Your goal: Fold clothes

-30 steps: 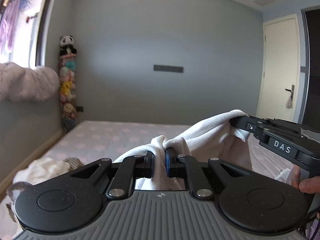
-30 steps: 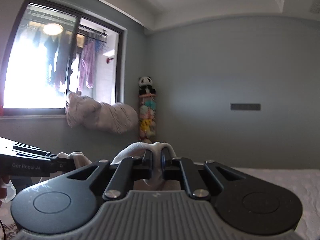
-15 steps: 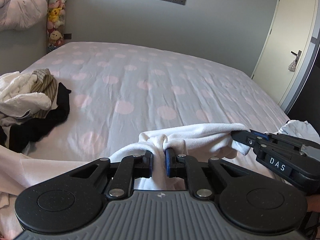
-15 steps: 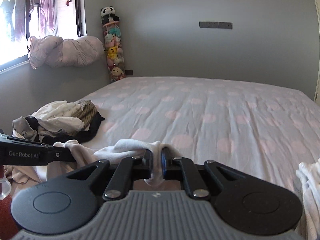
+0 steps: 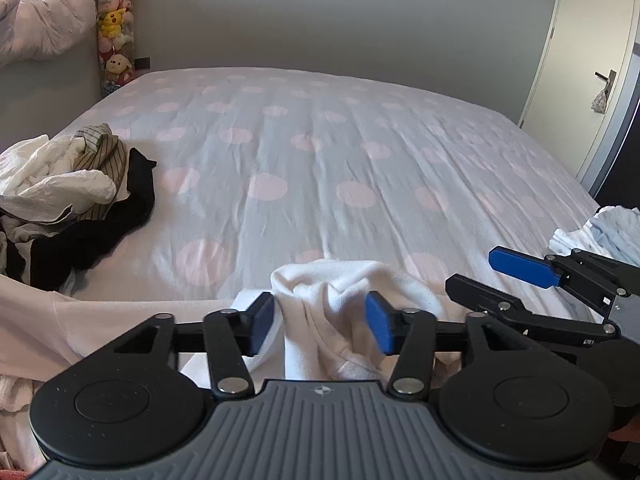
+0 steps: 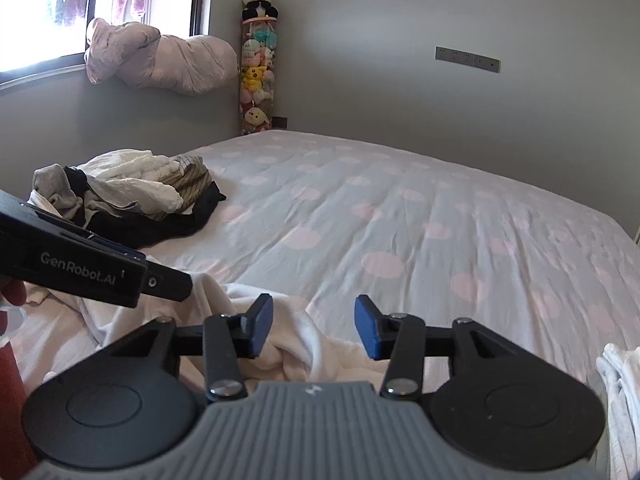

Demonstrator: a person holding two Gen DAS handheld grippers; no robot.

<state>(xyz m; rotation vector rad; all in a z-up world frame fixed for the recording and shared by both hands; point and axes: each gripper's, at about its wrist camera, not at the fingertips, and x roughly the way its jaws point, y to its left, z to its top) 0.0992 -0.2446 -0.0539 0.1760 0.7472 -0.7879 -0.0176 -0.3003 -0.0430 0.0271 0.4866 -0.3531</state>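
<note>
A heap of unfolded clothes (image 5: 76, 200) is noted on the left side of the bed (image 5: 320, 152), white, striped and black pieces mixed. A smaller pale bundle (image 5: 600, 228) lies at the bed's right edge. A rolled duvet (image 6: 160, 60) is seen on the window ledge, and a column of plush toys (image 6: 258, 72) stands in the corner behind the bed.

The white garment (image 5: 340, 292) is found on the near edge of the bed, bunched, its ridge running roughly left to right between the two tools. Its orientation beyond that cannot be determined.

The left gripper (image 5: 320, 320) is recorded with jaws opening, cloth between the blue pads but not pressed. The right gripper (image 6: 314, 326) is likewise opening, its pads standing apart over a fold.

The middle and far bed surface is observed unobstructed.
</note>
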